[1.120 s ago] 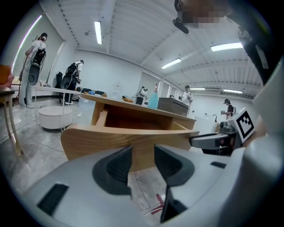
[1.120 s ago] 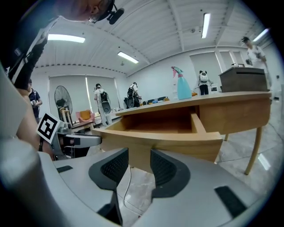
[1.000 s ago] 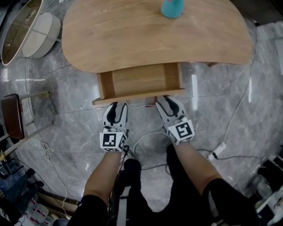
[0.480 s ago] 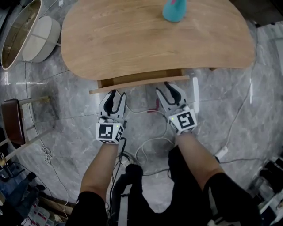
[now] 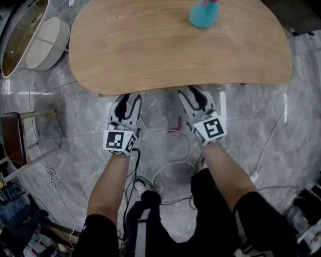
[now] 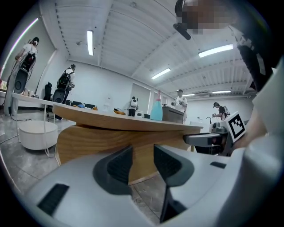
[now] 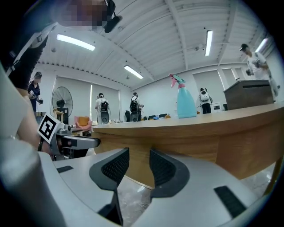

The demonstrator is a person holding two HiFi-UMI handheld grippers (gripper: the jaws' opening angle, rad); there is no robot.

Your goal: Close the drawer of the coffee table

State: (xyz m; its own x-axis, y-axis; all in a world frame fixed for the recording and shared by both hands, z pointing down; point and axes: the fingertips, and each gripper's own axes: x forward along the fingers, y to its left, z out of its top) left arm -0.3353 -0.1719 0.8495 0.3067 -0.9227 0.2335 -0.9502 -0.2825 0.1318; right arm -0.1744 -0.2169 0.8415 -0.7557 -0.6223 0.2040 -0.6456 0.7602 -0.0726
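Left gripper [image 5: 129,100] and right gripper [image 5: 191,94], jaws narrowly apart and empty, sit side by side, equally near the drawer [image 6: 141,162], whose front runs crosswise dead ahead, tucked under the table [image 5: 175,45].

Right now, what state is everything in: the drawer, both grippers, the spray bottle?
drawer: pushed in under the tabletop, looks closed.
left gripper: open, empty, up at the drawer.
right gripper: open, empty, up at the drawer.
spray bottle: upright on the tabletop.
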